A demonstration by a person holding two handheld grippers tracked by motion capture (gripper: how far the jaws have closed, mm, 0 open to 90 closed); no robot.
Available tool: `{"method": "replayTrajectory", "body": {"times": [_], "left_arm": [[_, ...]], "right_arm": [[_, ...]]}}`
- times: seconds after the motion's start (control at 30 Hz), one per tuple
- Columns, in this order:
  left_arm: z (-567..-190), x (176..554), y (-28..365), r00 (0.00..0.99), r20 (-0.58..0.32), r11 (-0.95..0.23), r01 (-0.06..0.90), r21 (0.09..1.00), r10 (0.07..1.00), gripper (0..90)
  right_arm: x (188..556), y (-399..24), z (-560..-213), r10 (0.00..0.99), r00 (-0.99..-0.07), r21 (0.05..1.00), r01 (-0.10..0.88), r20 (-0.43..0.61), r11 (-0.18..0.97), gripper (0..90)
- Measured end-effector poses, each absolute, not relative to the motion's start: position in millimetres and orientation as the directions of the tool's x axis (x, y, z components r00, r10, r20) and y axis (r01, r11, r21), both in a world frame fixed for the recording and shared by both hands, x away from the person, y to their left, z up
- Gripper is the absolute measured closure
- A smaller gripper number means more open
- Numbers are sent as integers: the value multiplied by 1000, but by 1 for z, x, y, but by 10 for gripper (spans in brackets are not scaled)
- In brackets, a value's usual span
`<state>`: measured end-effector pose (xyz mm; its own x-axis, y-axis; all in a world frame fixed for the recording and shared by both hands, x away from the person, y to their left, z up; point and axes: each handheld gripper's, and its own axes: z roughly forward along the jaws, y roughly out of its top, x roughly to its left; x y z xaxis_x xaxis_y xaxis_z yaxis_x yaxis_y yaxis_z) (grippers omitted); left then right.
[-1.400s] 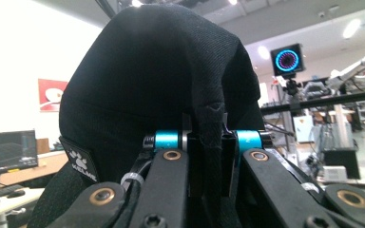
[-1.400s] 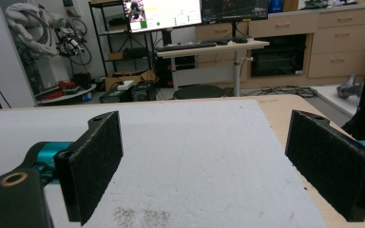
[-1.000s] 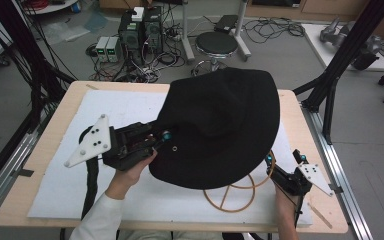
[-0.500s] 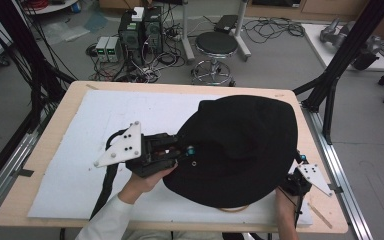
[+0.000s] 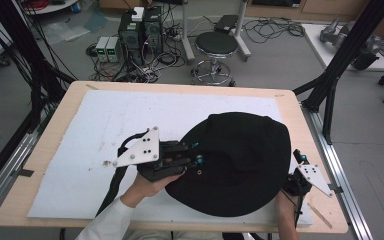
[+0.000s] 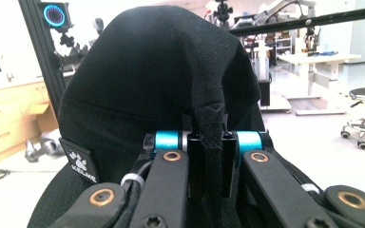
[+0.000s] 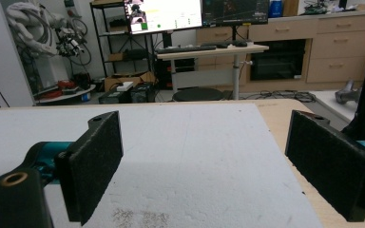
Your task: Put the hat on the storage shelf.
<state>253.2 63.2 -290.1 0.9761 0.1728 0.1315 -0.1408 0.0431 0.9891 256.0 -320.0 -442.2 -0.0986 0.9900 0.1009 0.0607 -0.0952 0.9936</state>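
Pinches the stitched brim edge of the black hat (image 5: 235,165) in the left gripper (image 5: 196,154), jaws pressed tight on the fold, as seen close up in the left gripper view, where the seam runs straight down between the two black jaws of that left gripper (image 6: 212,161) and the crown of the hat (image 6: 157,71) bulges above them, a small paw-print label (image 6: 81,160) sewn low on its side; compared with a second ago, sits further right and lower, with the hat drawn in from a wide, lifted spread to a rounder, more compact heap; now rests on the right half of the white sheet (image 5: 130,120), reaching close to the near right part of the table (image 5: 290,100); hides the tan ring that lay bare under the brim a second ago, so probably means the hat is being lowered over it, or simply laid flat on top of it; cannot tell from here whether it sits centred on that ring; keeps the right gripper (image 5: 296,165) parked just beside the hat's right rim, in the same spot as before; shows in the right gripper view the right gripper (image 7: 204,161) spread wide with nothing but bare white sheet between its pads, so not yet sharing the load; leaves releasing the brim and smoothing the hat as the likely remaining work
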Motion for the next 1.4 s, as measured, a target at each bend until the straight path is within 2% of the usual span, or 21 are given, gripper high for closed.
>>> {"method": "replayTrajectory", "body": {"times": [0.33,0.63,1.03,1.4], "left_arm": [[-289,258,64,982,77,40,-85,996,174,851],[-290,259,65,981,60,46,-70,997,186,735],[-296,261,72,972,29,130,-61,990,234,444],[-292,258,84,963,50,151,-92,984,264,364]], "right_arm": [[256,-320,-442,990,-100,994,60,99,-93,115],[256,-320,-442,990,-99,994,58,101,-96,115],[256,-320,-442,990,-96,993,59,103,-98,114],[255,-320,-442,990,-94,994,58,102,-96,115]]}}
